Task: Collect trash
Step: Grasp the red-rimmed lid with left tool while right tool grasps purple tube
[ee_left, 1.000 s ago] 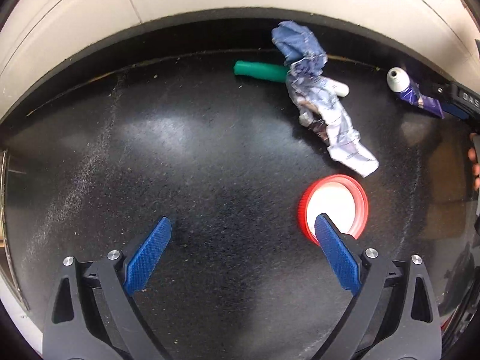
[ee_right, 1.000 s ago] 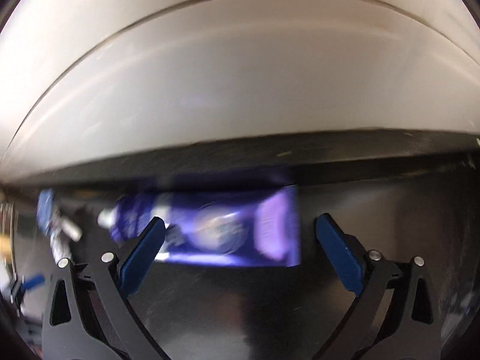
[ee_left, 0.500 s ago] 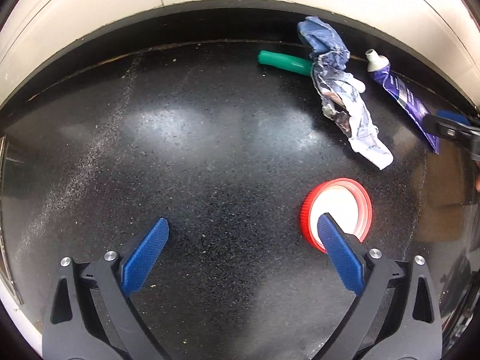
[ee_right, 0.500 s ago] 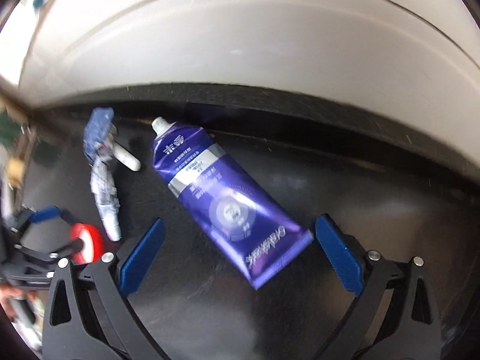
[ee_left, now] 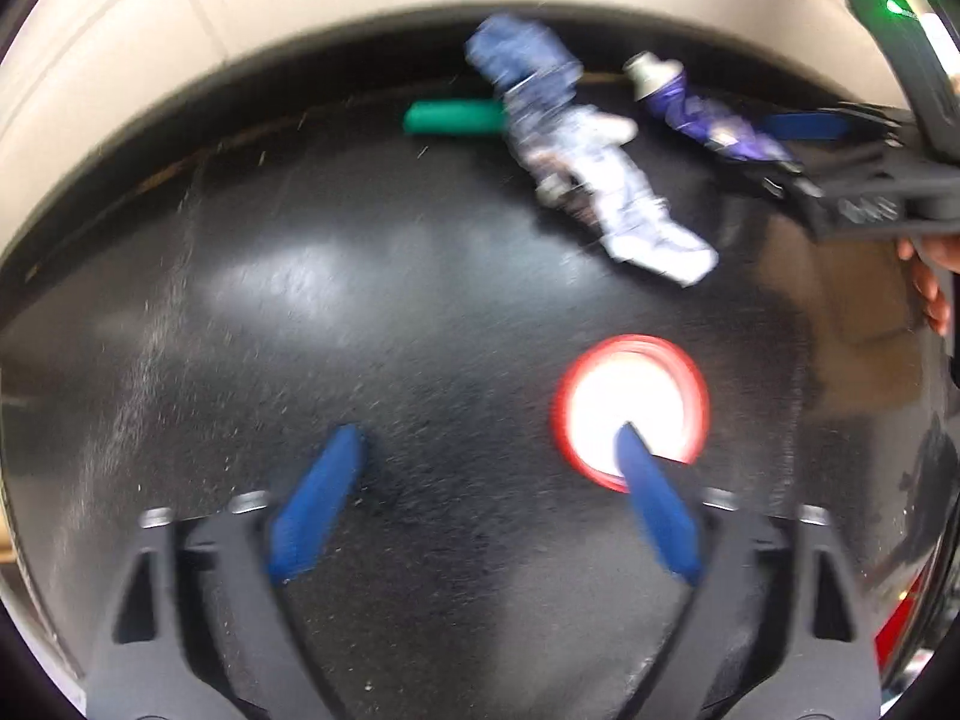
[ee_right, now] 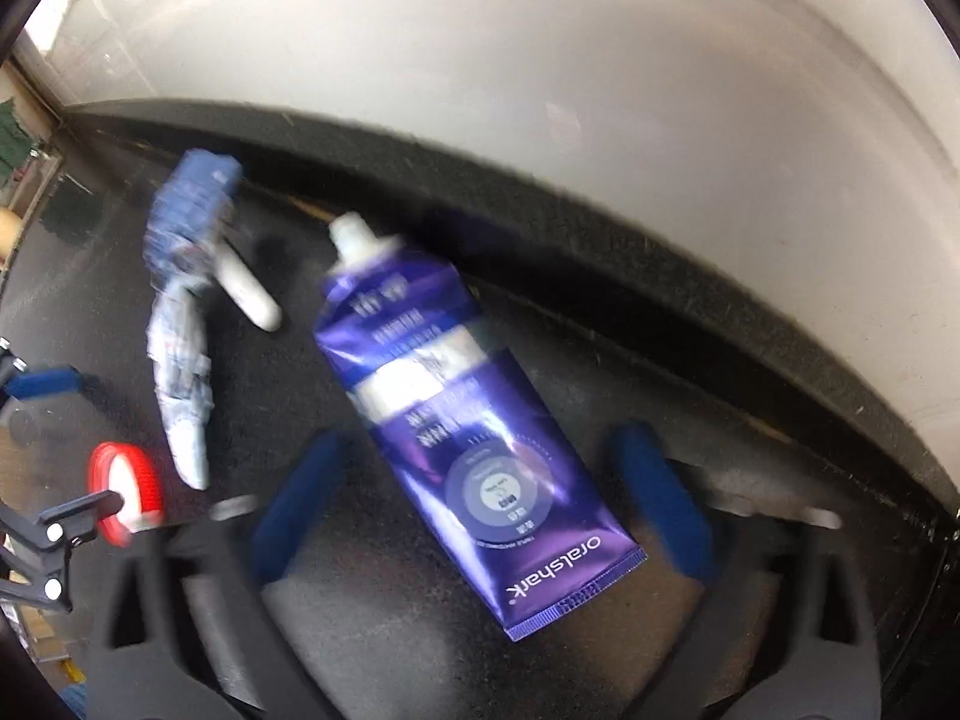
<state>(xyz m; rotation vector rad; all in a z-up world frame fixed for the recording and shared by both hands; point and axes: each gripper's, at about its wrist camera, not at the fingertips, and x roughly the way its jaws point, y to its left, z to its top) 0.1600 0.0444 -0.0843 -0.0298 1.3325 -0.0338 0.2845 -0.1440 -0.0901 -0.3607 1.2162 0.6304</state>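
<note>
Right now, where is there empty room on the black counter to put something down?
The wide bare patch of black counter left of the red lid and below the green tube is free. It is crowded at the back right: crumpled wrapper, purple toothpaste tube, right tool.

Both views are smeared by motion, so the print on the purple toothpaste tube is unreadable along its upper half. The crumpled blue-and-white wrapper hides the middle of the green-handled stick at the far edge of the black counter. The right blue pad of the left gripper covers the near rim of the red-rimmed white lid, and a hand is cut off by the right edge.
</note>
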